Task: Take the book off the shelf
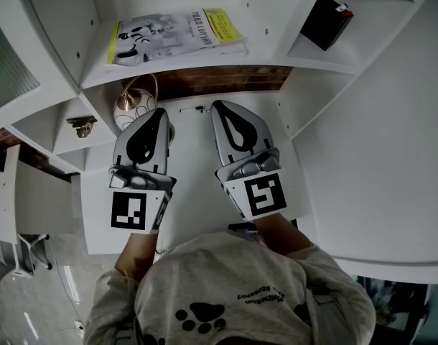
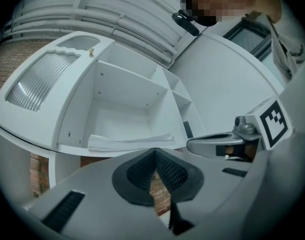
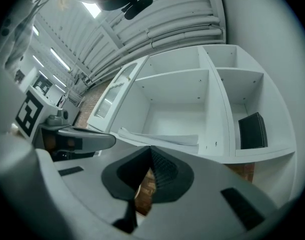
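My left gripper (image 1: 159, 113) and right gripper (image 1: 219, 108) are both pinched shut w/ nothing in them. They sit side by side, below the middle cubby of the shelf (image 1: 204, 72). The book (image 1: 177, 37) lies flat in that cubby, up and ahead of both tips, and nothing touches it. Its long side runs left to right along the front lip, so I face a thin edge. It sits a bit left in its cubby. The left gripper is under its middle and the right gripper is under its yellow end, so both are abt as near. I think one gripper must open first, b/c shut tips can't pinch it. For room, there's bare board right of the book and lots of air above it. A black box (image 1: 325, 20) is in the next cubby right, behind a wall, so it's no worry. A round white ball thing (image 1: 134, 108) is low down, just beside the left gripper, so I'll watch that.
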Action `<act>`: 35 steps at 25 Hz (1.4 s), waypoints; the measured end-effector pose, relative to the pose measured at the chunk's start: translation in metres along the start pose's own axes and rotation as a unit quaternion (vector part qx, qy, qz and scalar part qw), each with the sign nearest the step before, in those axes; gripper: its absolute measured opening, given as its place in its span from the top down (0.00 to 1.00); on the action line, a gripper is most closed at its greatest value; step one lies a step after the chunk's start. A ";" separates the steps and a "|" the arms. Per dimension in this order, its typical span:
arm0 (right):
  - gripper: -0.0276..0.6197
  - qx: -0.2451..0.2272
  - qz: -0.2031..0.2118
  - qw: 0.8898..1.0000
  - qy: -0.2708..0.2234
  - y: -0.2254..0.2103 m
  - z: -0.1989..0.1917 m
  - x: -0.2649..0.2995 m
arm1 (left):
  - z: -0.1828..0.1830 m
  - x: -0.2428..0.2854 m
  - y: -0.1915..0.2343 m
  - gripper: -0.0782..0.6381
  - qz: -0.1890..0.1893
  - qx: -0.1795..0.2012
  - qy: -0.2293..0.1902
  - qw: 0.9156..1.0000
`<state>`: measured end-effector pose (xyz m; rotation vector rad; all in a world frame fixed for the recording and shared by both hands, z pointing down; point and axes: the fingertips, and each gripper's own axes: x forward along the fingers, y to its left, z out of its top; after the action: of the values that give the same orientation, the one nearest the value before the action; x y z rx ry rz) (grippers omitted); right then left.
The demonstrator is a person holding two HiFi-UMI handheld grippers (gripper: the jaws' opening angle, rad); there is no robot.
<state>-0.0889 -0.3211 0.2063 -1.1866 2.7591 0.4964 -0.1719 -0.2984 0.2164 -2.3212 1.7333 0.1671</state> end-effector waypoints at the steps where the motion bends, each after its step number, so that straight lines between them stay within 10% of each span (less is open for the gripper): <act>1: 0.93 -0.002 0.000 1.000 -0.001 -0.002 0.001 0.002 | 0.002 0.003 0.001 0.88 -0.001 0.001 -0.003 1.000; 23: 0.93 -0.115 0.059 0.991 0.013 -0.022 0.032 0.043 | 0.039 0.035 0.014 0.88 -0.013 0.024 -0.032 0.999; 31: 0.91 -0.297 0.113 0.944 0.085 -0.013 0.028 0.058 | 0.035 0.037 0.016 0.88 -0.009 0.024 -0.026 0.999; 35: 0.71 -0.346 0.141 0.921 0.112 -0.014 0.023 0.070 | 0.035 0.036 0.018 0.88 -0.006 0.023 -0.026 0.999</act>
<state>-0.1278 -0.3706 0.1664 -0.9744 3.0637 1.5612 -0.1766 -0.3278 0.1725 -2.2729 1.6816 0.1813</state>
